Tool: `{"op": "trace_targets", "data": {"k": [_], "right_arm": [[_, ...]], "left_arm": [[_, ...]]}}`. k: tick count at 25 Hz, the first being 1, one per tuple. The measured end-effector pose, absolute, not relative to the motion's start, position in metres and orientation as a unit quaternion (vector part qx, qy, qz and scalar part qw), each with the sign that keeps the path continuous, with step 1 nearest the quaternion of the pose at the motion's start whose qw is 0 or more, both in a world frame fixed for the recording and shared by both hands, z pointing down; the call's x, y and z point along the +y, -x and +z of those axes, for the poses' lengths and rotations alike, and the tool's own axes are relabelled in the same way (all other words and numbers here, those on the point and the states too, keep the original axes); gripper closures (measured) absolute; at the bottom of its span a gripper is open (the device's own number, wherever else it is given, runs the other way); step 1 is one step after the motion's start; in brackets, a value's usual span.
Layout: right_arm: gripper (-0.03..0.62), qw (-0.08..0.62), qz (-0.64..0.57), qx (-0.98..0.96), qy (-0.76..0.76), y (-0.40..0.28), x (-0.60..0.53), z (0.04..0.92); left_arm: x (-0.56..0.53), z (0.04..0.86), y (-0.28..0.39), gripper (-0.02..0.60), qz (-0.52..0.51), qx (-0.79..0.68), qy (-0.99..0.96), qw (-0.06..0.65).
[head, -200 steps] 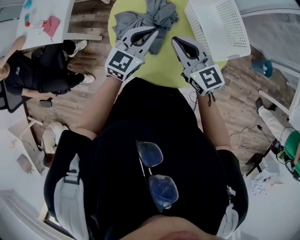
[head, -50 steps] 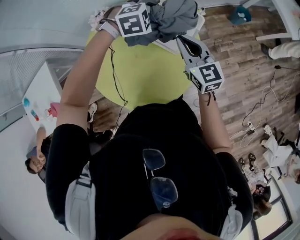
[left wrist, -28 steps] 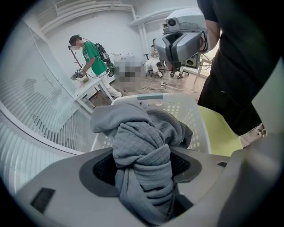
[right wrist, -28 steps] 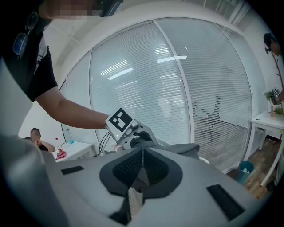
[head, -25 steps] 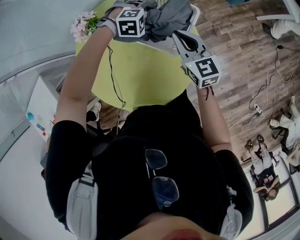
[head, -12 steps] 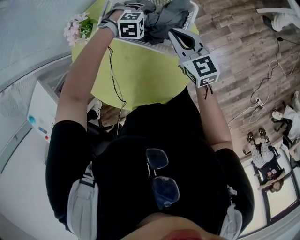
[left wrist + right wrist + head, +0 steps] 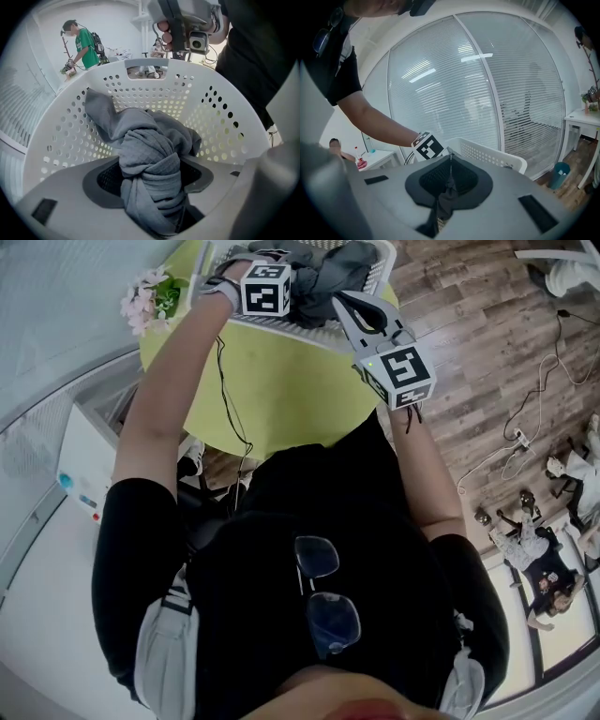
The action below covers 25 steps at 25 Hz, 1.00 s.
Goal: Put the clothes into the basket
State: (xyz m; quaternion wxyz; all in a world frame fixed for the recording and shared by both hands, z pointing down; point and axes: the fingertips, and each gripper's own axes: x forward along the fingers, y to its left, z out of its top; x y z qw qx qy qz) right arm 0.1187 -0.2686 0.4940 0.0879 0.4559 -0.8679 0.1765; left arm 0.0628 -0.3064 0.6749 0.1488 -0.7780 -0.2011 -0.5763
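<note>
Clothes (image 7: 149,159), a knotted grey bundle, hang lengthwise straight below the left hand-held gripper (image 7: 150,180), which clamps them inside the basket (image 7: 65,140). The right hand-held gripper (image 7: 450,158) is closed, just outside the rim.

Office: blind-covered glass partition (image 7: 487,93), white desks (image 7: 580,117).

Reaching both arms forward; pointing left gripper (image 7: 150,180) steeply down, fingers (image 7: 96,180) clamping bunched grey clothes (image 7: 147,140); holding right gripper (image 7: 449,164) nearly level alongside, fingers (image 7: 429,180) pressing together.
</note>
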Motion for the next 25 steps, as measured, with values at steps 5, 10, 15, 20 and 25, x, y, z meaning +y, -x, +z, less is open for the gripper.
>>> {"op": "trace_targets", "data": {"k": [5, 10, 15, 20, 25], "right_arm": [[0.566, 0.088, 0.172, -0.864, -0.465, -0.115, -0.278, 0.500], [0.566, 0.096, 0.167, -0.863, -0.468, -0.108, -0.286, 0.505], [0.566, 0.095, 0.162, -0.860, -0.474, -0.110, -0.291, 0.505], [0.566, 0.097, 0.160, -0.861, -0.473, -0.108, -0.290, 0.505], [0.566, 0.096, 0.160, -0.863, -0.469, -0.109, -0.289, 0.503]], "left_arm": [[-0.306, 0.685, -0.061, 0.255, -0.578, -0.211, 0.777, 0.133], [-0.305, 0.698, -0.057, 0.255, -0.582, -0.214, 0.776, 0.114], [-0.307, 0.708, -0.053, 0.240, -0.590, -0.206, 0.775, 0.090], [-0.306, 0.720, -0.049, 0.197, -0.598, -0.191, 0.777, 0.047], [-0.314, 0.714, -0.052, 0.176, -0.588, -0.166, 0.790, 0.058]]}}
